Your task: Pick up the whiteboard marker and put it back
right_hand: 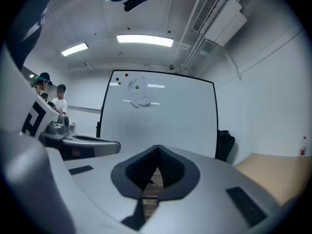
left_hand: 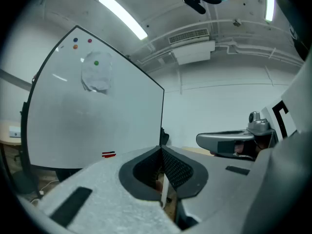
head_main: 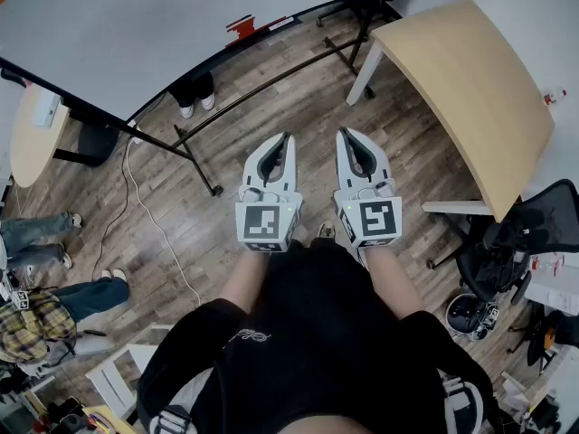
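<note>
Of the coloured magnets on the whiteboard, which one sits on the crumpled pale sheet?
The green magnet, lowest of them, on the sheet; the other magnets sit higher on bare whiteboard.

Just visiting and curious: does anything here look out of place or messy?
Only one thing: a crumpled white sheet hangs near the top of the whiteboard with a green magnet on it, bunched rather than flat. Nothing else stands out.

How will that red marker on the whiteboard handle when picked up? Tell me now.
The red marker looks small and slim, so likely light and stiff. It seems a thin stick shape, so it may roll or slip. It sits at the lower edge of the whiteboard; a clumsy push could knock it off.
</note>
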Tool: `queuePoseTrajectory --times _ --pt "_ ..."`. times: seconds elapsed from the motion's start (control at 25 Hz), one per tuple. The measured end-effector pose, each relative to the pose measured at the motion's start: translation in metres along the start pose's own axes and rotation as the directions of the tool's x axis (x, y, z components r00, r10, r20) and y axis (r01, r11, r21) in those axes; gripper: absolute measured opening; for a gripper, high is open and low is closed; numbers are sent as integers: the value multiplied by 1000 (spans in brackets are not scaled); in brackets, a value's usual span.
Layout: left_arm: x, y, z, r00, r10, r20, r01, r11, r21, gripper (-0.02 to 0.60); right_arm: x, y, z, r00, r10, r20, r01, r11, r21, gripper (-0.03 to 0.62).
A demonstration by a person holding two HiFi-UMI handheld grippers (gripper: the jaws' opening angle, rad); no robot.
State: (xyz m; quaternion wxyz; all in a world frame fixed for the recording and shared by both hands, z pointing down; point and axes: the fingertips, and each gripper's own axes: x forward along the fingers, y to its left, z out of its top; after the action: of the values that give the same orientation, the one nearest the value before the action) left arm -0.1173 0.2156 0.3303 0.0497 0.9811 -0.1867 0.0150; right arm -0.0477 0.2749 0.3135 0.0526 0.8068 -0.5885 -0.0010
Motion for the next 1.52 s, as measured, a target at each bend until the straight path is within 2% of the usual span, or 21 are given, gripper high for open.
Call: queuePoseTrajectory --times 0.16,0.32,0.4,0.6,0.8,1.12,1.44,1.52 --pt "-8 15 -6 1000 7 -13 -7 1000 -18 5 7 14 -4 1000 15 -7 -15 1000 -7 0" --pt "-25 37 -15 999 20 -41 -21 1000 -20 5 12 28 -8 999 24 -42 -30 987 -155 0" --pt "-33 53 -21 998 34 -54 -36 999 -26 5 15 29 -10 998 20 -54 -30 980 -195 0" --pt "-52 87 -39 995 50 -92 -54 997 -49 5 24 46 -25 995 12 -98 -29 983 -180 0" --pt "-50 106 -55 992 46 -118 -54 996 -66 5 38 53 -40 991 13 -134 -37 983 -177 0" --pt "15 116 -63 990 70 -126 -79 994 -73 5 97 25 -54 984 84 -159 -119 967 -226 0" --pt "128 126 -60 978 148 -150 -159 985 -65 5 189 -39 -60 960 221 -174 -261 932 -252 0" --pt "154 124 -61 973 164 -165 -177 982 -63 5 205 -58 -63 951 249 -181 -287 930 -229 0"
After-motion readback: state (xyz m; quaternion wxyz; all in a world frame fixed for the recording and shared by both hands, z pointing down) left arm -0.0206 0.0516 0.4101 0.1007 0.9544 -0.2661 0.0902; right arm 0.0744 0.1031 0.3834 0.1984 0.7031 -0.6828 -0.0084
